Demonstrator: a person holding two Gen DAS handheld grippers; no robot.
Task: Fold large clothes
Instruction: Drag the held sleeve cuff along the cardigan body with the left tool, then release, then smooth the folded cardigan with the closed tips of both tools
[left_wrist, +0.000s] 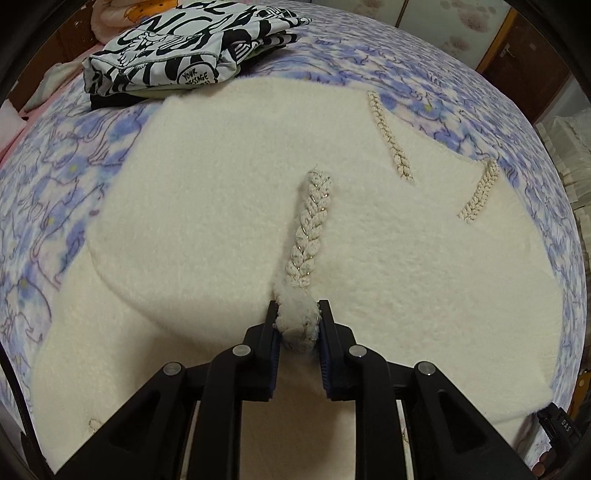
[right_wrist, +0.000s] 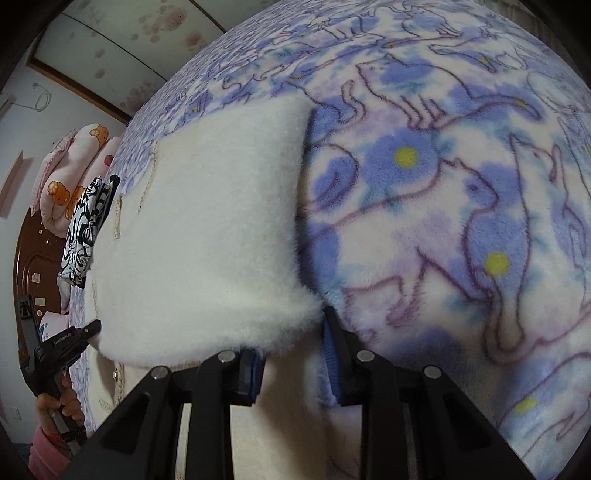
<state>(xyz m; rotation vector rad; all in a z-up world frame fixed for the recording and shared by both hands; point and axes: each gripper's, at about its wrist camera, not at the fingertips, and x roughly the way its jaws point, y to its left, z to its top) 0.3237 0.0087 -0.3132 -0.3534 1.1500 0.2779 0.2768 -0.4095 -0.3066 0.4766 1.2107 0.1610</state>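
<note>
Left gripper (left_wrist: 297, 325) clamps sweater (left_wrist: 229, 206) trim end; right gripper (right_wrist: 293, 354) pinches its fluffy edge. Sweater lies mid-bed (right_wrist: 461, 206), top edge touching folded shirt (left_wrist: 177, 55). You risk slippage: small bites, fuzzy pile. Uneven pull skews fold; far drag bumps shirt.

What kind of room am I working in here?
Most likely a bedroom: the cream fuzzy garment lies on a bed covered by a blue floral fleece blanket, with cartoon-print pillows against a dark wooden headboard.
</note>
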